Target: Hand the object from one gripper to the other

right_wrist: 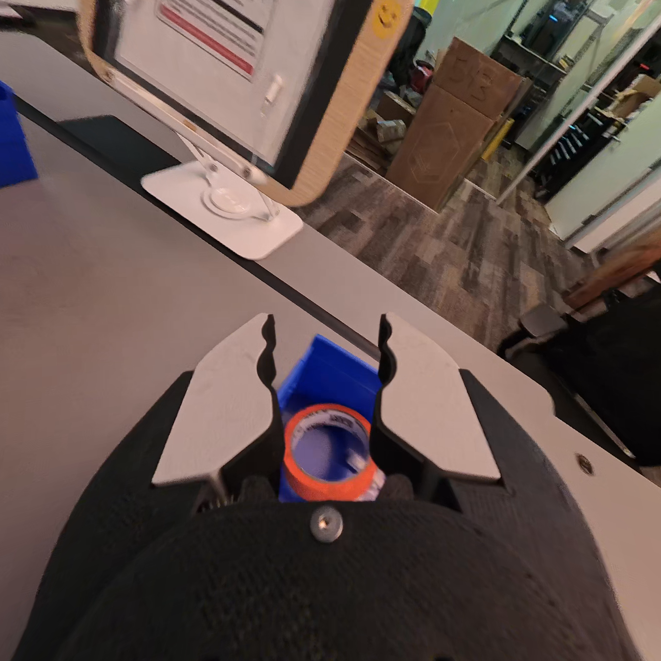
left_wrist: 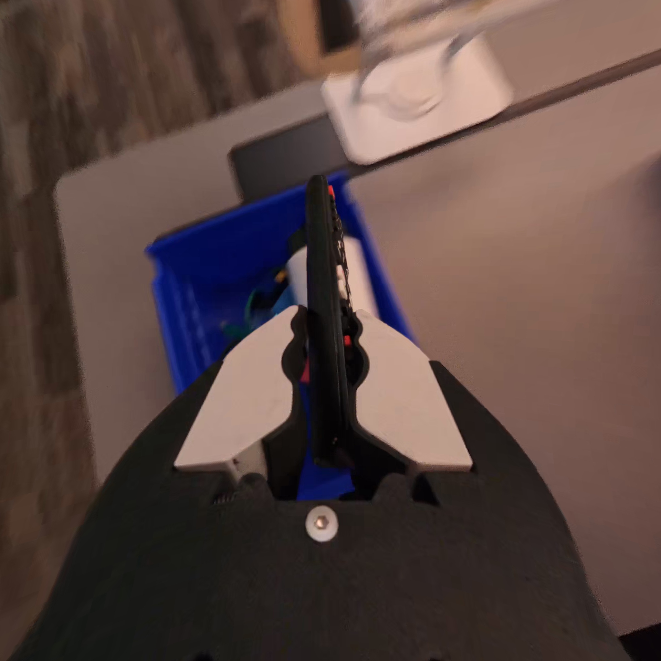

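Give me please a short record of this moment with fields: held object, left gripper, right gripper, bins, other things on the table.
held object: black remote control, edge-on, buttons facing right
left gripper: fingers shut on the remote control, above a blue bin
right gripper: open, empty
bins: second blue bin below the right gripper, holding an orange tape roll
other things: white stand base on the grey table

right tool (right_wrist: 327, 323) jaws apart, empty | orange tape roll (right_wrist: 331, 452) in blue bin (right_wrist: 332, 368) below
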`<state>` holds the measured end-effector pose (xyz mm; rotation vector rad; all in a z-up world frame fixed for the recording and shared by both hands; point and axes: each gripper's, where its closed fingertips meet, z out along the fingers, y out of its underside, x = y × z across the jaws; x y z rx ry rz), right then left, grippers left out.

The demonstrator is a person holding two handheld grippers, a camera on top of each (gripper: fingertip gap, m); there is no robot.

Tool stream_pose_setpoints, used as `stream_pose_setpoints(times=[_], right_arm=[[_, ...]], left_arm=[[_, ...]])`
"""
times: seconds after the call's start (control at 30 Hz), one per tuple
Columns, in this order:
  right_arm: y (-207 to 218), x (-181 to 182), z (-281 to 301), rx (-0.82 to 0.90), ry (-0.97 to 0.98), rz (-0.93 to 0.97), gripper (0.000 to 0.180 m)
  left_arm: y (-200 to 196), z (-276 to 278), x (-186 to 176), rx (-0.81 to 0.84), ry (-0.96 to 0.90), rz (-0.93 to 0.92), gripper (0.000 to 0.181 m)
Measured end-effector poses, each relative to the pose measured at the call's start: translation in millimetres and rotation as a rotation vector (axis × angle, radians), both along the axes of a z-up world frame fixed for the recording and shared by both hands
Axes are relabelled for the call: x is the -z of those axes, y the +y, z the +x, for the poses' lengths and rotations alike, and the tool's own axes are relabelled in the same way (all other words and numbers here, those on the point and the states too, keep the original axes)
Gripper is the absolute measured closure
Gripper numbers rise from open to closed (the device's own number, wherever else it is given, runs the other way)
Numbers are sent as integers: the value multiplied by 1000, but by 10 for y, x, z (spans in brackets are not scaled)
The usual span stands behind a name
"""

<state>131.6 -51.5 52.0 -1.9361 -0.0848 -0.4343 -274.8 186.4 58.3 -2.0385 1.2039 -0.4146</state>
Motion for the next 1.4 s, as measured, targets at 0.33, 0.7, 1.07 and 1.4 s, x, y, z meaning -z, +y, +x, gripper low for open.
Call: stream_pose_setpoints(times=[0.33, 0.7, 1.07, 1.4], right_arm=[[250, -748, -2093, -868, 1186, 480, 116], [323, -576, -2429, -920, 1447, 610, 153], [223, 46, -2608, -1016, 848, -166, 155], [134, 505, -2653, -908, 195, -362, 155]], left_arm=[[-1527, 1050, -759, 708, -614, -160, 159], [-2047, 1587, -469, 813, -746, -461, 160], [-2050, 1445, -525, 903, -714, -323, 127], [-2344, 1523, 4, 1047, -381, -33, 113]])
